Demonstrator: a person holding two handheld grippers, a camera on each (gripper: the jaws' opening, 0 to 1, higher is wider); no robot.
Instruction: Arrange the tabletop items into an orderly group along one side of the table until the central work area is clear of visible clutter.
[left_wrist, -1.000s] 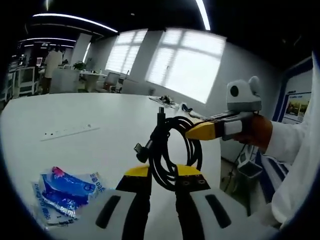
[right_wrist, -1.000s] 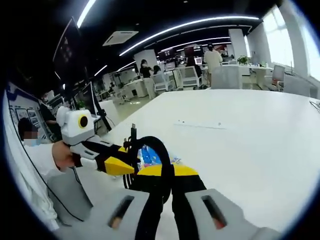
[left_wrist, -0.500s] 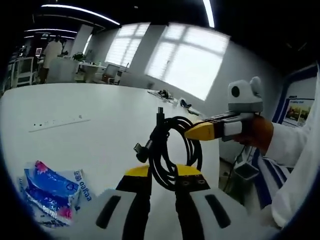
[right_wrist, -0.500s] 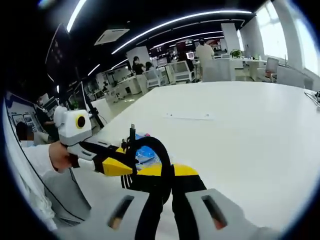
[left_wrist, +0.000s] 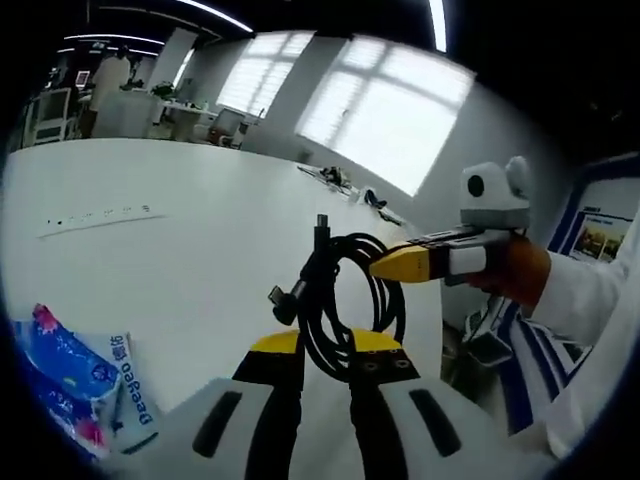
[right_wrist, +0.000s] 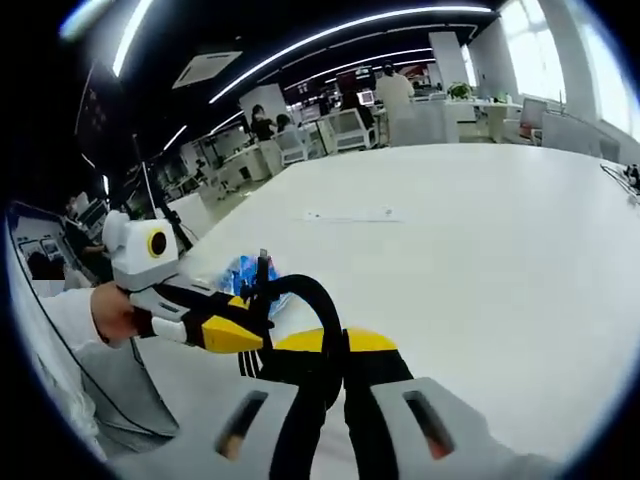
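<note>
blue packet (left_wrist: 70, 385) | white edge print | characters too blurred to read

Bright windows (left_wrist: 390, 130), ceiling strip lights (right_wrist: 340, 35), distant desks (right_wrist: 300, 150).

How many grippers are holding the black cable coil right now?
2. The left gripper clamps the coiled black cable from below; the right gripper pinches its side.
</note>
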